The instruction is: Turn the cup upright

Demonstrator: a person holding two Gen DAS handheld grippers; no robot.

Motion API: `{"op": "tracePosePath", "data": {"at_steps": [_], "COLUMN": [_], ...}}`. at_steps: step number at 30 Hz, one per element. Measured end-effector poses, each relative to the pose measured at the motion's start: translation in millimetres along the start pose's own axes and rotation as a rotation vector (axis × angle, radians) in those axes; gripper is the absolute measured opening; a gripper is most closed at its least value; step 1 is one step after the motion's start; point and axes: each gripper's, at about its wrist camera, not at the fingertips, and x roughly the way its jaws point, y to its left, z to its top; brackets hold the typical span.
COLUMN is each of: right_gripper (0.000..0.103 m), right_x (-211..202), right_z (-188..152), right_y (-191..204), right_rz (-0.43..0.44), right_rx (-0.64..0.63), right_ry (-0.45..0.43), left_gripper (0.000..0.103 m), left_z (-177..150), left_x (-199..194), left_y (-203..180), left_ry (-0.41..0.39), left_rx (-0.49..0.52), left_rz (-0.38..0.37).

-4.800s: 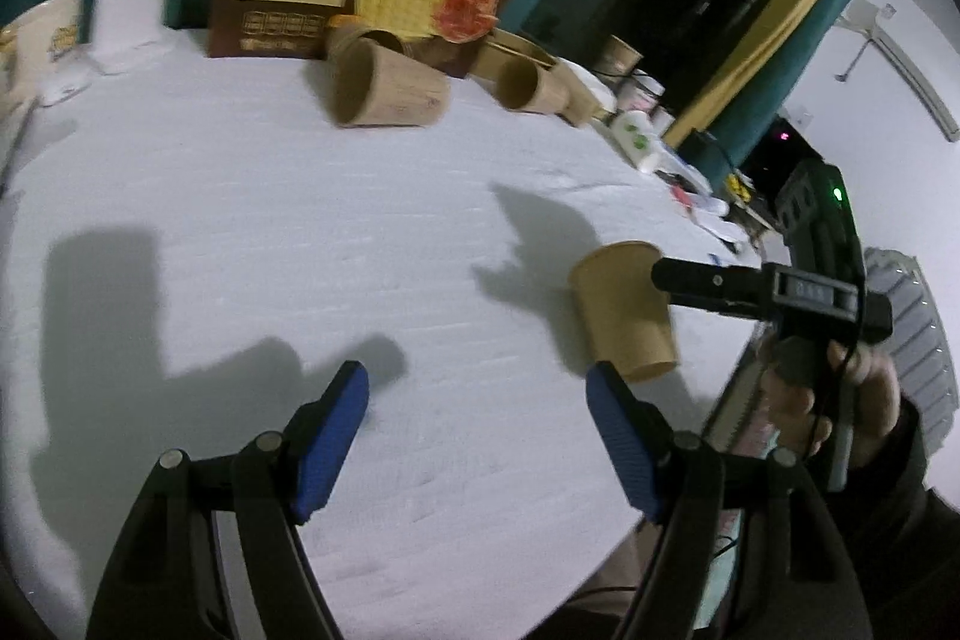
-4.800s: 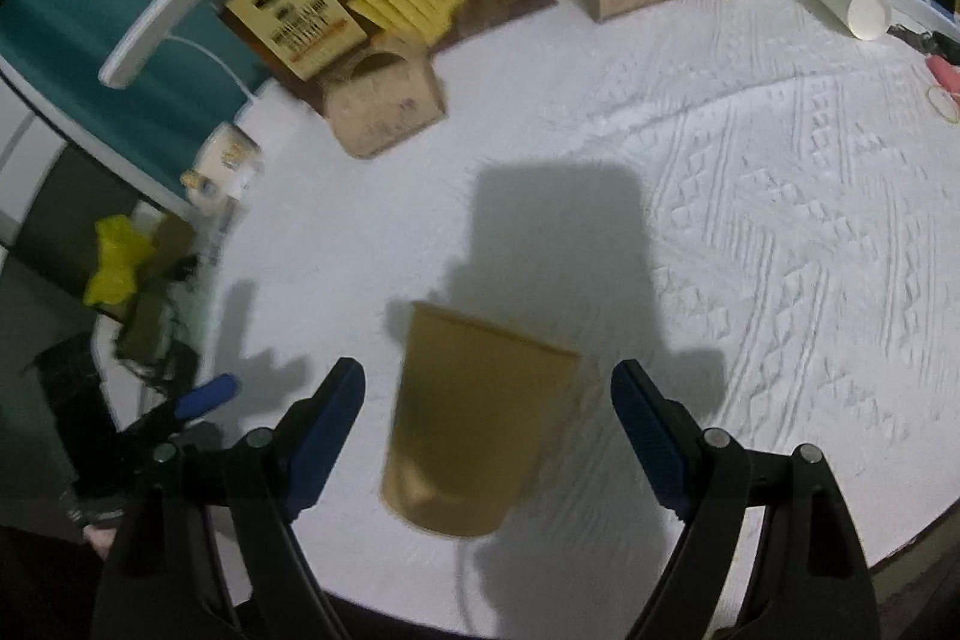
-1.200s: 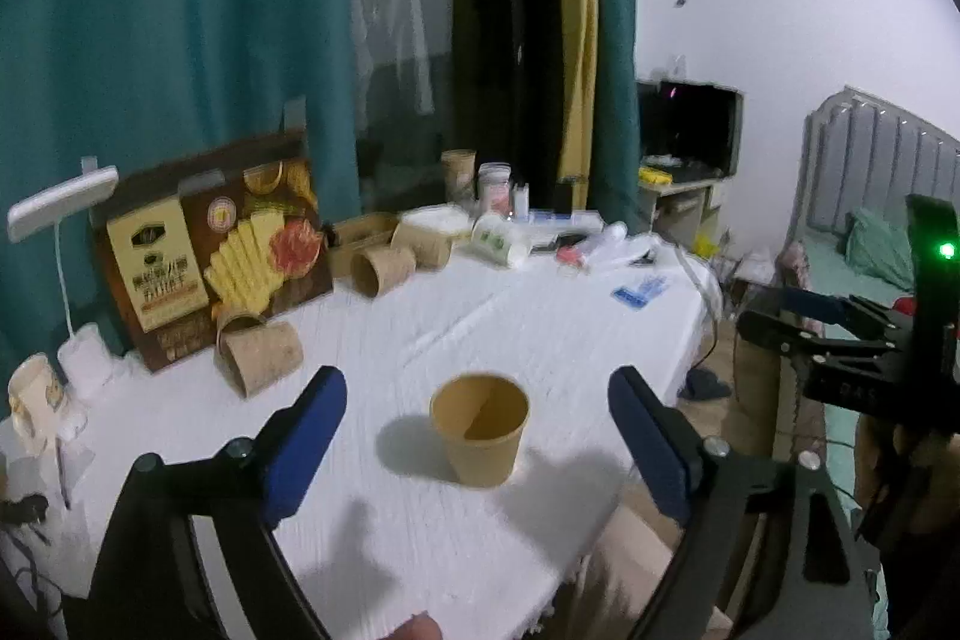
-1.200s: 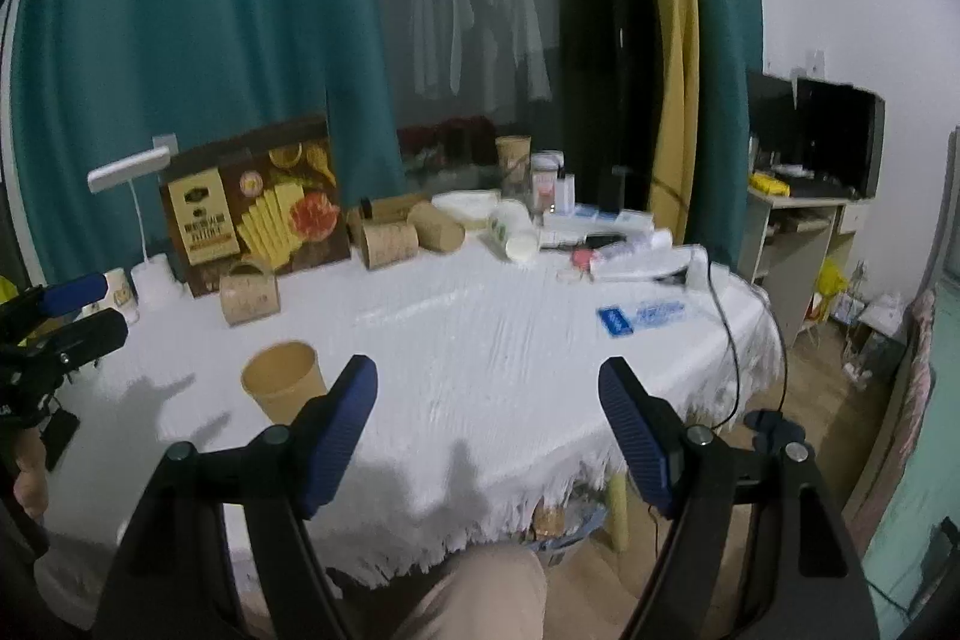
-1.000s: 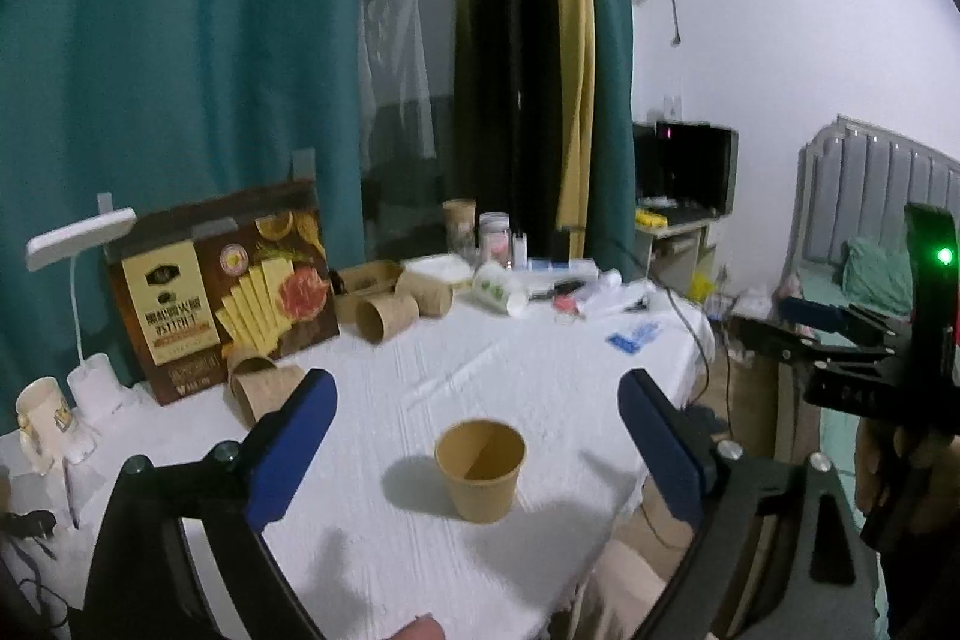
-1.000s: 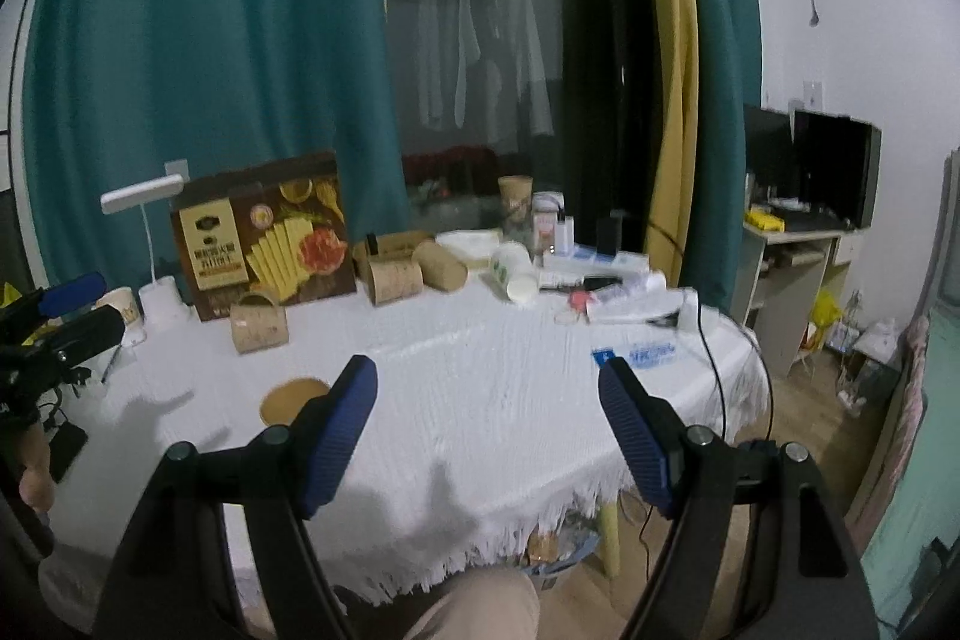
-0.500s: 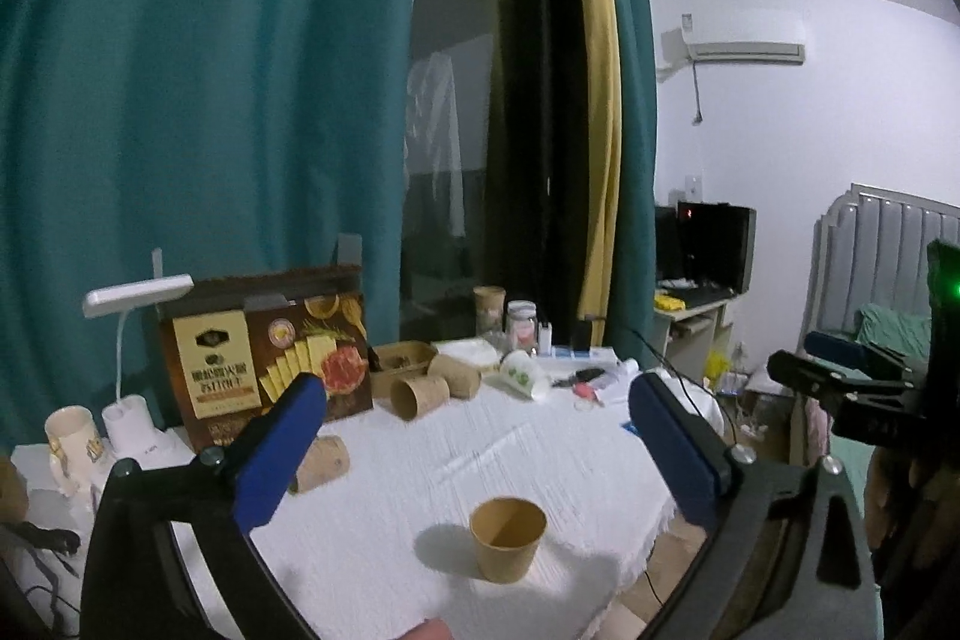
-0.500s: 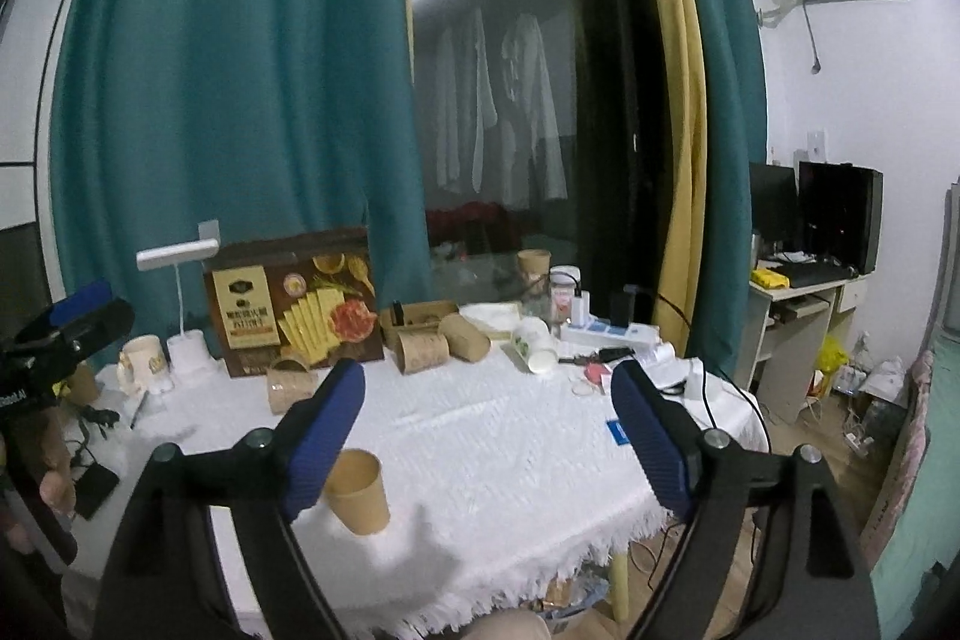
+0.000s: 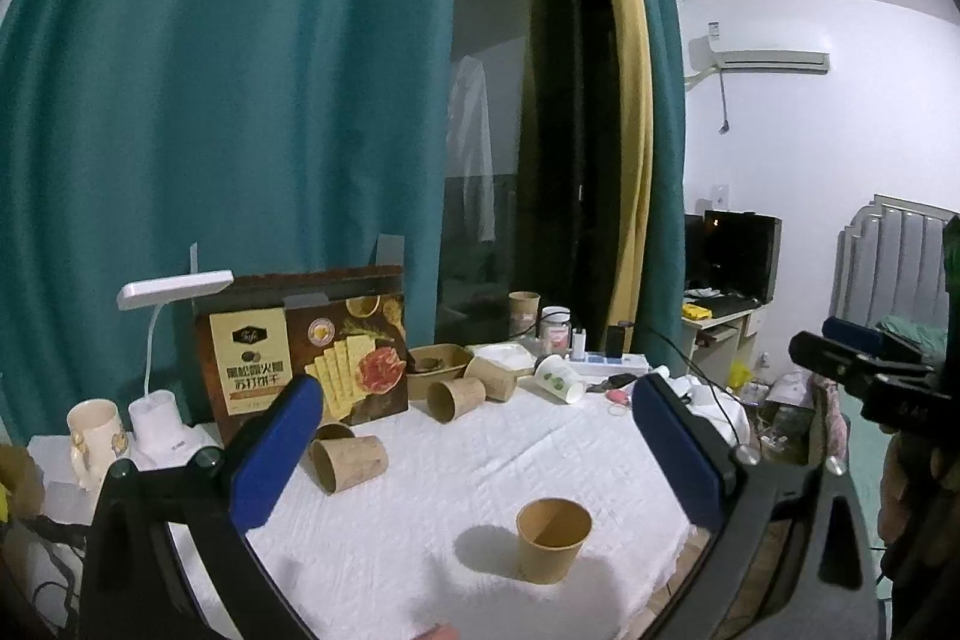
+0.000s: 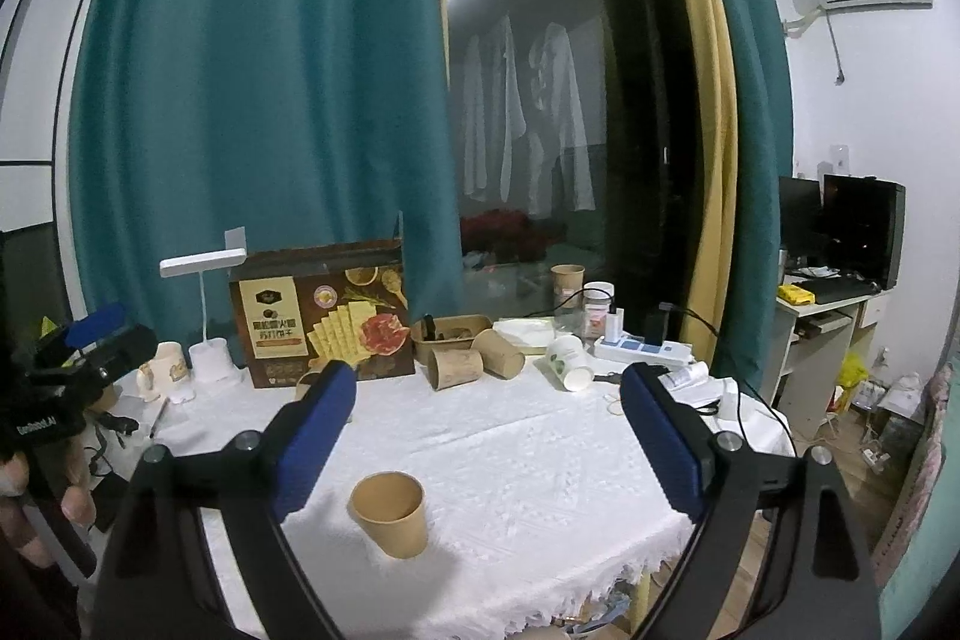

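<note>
Standing upright on the white tablecloth (image 10: 540, 454), mouth up, near the front edge of the table: one brown paper cup (image 10: 390, 513), also seen from the left wrist view (image 9: 552, 540). Nothing touches it. Its shadow falls on the cloth to its left in the left view.

Left gripper (image 9: 480, 454): blue-padded jaws spread wide, nothing between them, held back from the table and above the cup's level. The cup shows low between the jaws but well beyond them.

Right gripper (image 10: 486, 439): jaws likewise wide apart and empty, held clear of the table. The cup sits low in frame, nearer the left blue pad, not in contact.

Each gripper shows at the edge of the other's view: the right one at the far right of the left view, the left one at the far left of the right view, with fingers of the holding hand (image 10: 24, 496) below it.

Back of the table:
- cracker box (image 10: 327, 316) standing against the teal curtain (image 10: 270, 100)
- white desk lamp (image 10: 204, 280) left of the box, a mug (image 10: 165, 361) beside its base
- three more brown paper cups lying on their sides: one (image 9: 348, 457) in front of the box, two (image 10: 474, 361) further right
- white printed cup (image 10: 570, 363) on its side next to a power strip (image 10: 642, 349)
</note>
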Motion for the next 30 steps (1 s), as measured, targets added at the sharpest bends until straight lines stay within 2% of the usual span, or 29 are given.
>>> {"op": "tracePosePath", "data": {"at_steps": [7,30], "right_gripper": [0.088,0.088], "right_x": [17,32], "right_z": [-7,-14], "right_y": [4,-1], "right_rz": [0.007,0.012], "right_rx": [-0.011,-0.003], "right_ry": [0.034,0.06], "left_gripper": [0.103,0.103], "left_z": [-11,-18], "left_x": [12,24], "left_y": [9,10], "left_ry": [0.023,0.056], "left_rx": [-0.008,-0.012], "left_rz": [0.031,0.018]}}
